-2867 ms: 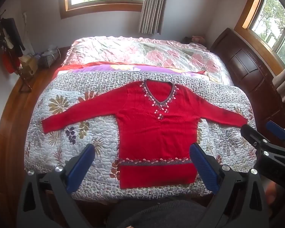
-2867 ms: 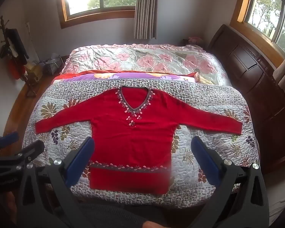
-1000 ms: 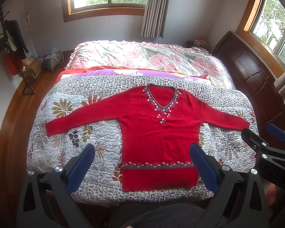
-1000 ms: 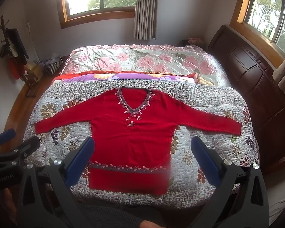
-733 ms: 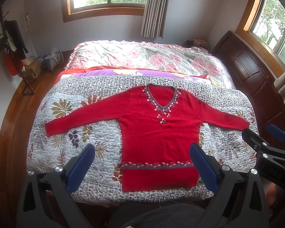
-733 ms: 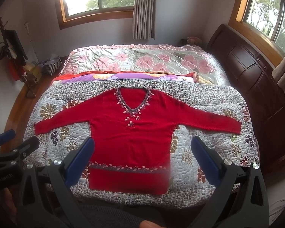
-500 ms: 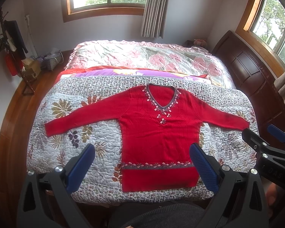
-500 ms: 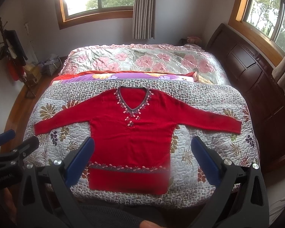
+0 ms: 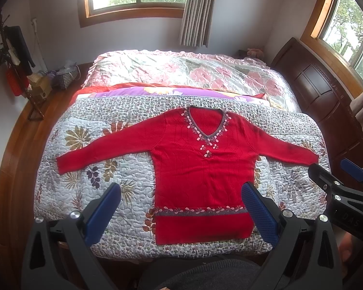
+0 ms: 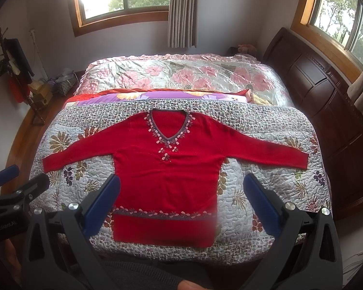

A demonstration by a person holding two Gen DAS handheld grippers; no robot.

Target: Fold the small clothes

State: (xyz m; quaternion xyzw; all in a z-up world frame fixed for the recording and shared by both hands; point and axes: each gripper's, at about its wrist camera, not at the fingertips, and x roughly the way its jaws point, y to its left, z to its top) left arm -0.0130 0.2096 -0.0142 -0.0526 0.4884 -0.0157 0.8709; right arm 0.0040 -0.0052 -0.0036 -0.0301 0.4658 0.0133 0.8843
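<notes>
Your red sweater [image 9: 200, 169] lies flat on the bed's quilt [image 9: 89, 169], sleeves spread; your left tool [image 9: 181, 207] and right tool [image 10: 181, 200] hover above its hem, both wide open, holding nothing.

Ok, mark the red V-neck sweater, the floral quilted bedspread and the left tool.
red V-neck sweater [image 9: 200, 169], left wrist view, chest.
floral quilted bedspread [image 9: 89, 169], left wrist view, bare patch under sleeve.
left tool [image 9: 181, 207], left wrist view, midway between fingertips.
</notes>
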